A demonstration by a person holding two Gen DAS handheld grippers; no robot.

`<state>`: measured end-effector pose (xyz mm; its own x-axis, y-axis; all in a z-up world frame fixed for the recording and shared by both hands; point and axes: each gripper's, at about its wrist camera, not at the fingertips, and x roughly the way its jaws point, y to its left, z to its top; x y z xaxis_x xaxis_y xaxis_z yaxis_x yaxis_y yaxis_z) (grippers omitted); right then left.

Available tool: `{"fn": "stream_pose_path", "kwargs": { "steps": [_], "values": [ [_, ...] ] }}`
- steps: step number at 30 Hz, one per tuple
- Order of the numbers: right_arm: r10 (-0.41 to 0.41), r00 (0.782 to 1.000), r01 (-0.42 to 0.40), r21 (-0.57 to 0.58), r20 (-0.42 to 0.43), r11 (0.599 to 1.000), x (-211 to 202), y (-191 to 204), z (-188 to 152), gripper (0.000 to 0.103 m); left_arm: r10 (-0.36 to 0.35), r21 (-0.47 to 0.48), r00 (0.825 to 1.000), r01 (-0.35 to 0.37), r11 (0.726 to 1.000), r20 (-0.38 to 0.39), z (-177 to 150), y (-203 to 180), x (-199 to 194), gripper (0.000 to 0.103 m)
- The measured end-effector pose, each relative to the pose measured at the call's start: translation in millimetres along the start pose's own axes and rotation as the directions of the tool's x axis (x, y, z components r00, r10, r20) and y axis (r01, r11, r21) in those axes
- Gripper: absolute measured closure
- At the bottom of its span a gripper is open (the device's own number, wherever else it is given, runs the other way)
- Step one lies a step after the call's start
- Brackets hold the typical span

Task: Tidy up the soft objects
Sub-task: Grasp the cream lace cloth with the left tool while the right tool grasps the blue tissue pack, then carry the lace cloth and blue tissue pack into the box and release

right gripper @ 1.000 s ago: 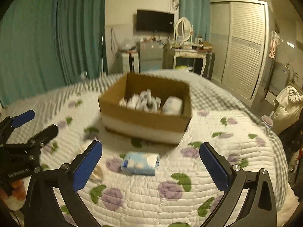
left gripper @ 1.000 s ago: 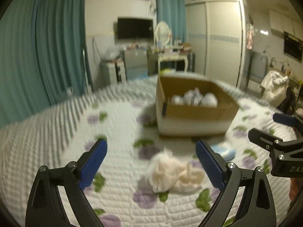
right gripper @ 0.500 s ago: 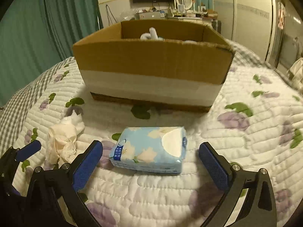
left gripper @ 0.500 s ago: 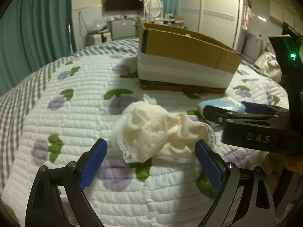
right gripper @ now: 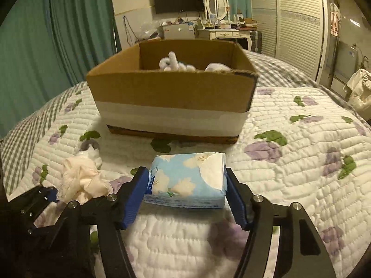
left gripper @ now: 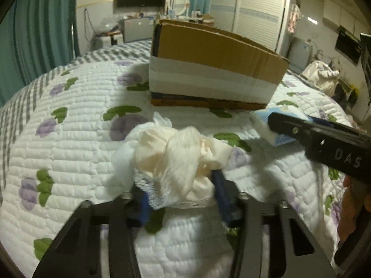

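A crumpled cream cloth lies on the quilted bed, and my left gripper is shut on its near side. The cloth also shows in the right wrist view. A blue tissue pack lies in front of the cardboard box. My right gripper is shut on the pack, one blue pad against each end. In the left wrist view the pack shows at right, partly hidden by the right gripper. The box holds several white soft items.
The white quilt with purple flowers covers the bed. The cardboard box stands just beyond both objects. Teal curtains hang at left. A wardrobe and a dressing table stand behind the bed.
Both grippers came down to the bed and closed: the left onto the cream cloth, the right onto the blue tissue pack.
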<state>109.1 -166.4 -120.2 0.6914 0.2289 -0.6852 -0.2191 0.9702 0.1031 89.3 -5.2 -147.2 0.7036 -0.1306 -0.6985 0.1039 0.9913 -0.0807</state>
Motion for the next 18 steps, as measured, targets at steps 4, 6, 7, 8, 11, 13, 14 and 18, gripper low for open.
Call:
{"fn": "stream_pose_path", "kwargs": {
  "steps": [4,6,7,8,11,13,14,18],
  "values": [
    [0.021,1.000,-0.022,0.025,0.015,0.999,-19.3,-1.8,-1.8,0.039,-0.002,0.014,1.000,0.002,1.000,0.007,-4.0,-0.6,-19.7,0.073],
    [0.028,0.999,-0.028,0.020,0.027,0.999,-32.7,-0.9,-3.3,0.039,0.005,0.028,1.000,-0.005,1.000,0.021,-5.0,-2.7,-33.4,0.073],
    [0.032,0.999,-0.032,0.014,0.029,0.999,-38.0,-0.1,-3.4,0.039,0.003,0.033,1.000,-0.004,0.999,0.031,-5.3,-3.6,-43.4,0.073],
    [0.034,0.999,-0.034,0.008,0.041,0.999,-47.9,0.6,-3.7,0.039,-0.002,0.035,0.999,0.001,0.999,0.036,-4.2,-3.7,-51.3,0.073],
    [0.049,0.997,-0.049,0.008,0.063,0.999,-71.2,1.2,-3.1,0.039,-0.006,0.038,0.998,0.003,0.999,0.061,4.1,-5.2,-74.4,0.073],
    [0.058,0.995,-0.059,0.009,0.079,0.998,-86.0,1.2,-0.3,0.039,-0.004,0.037,0.997,0.001,0.999,0.083,13.0,-5.7,-91.1,0.073],
    [0.065,0.994,-0.066,0.009,0.091,0.998,-94.8,0.9,2.8,0.039,-0.002,0.036,0.995,-0.002,0.999,0.097,20.1,-5.6,-101.3,0.073],
    [0.091,0.985,-0.092,-0.005,0.145,0.996,-130.4,-0.1,28.4,0.039,0.023,0.055,0.988,-0.032,0.998,0.154,48.5,-8.4,-131.7,0.073]
  ]
}}
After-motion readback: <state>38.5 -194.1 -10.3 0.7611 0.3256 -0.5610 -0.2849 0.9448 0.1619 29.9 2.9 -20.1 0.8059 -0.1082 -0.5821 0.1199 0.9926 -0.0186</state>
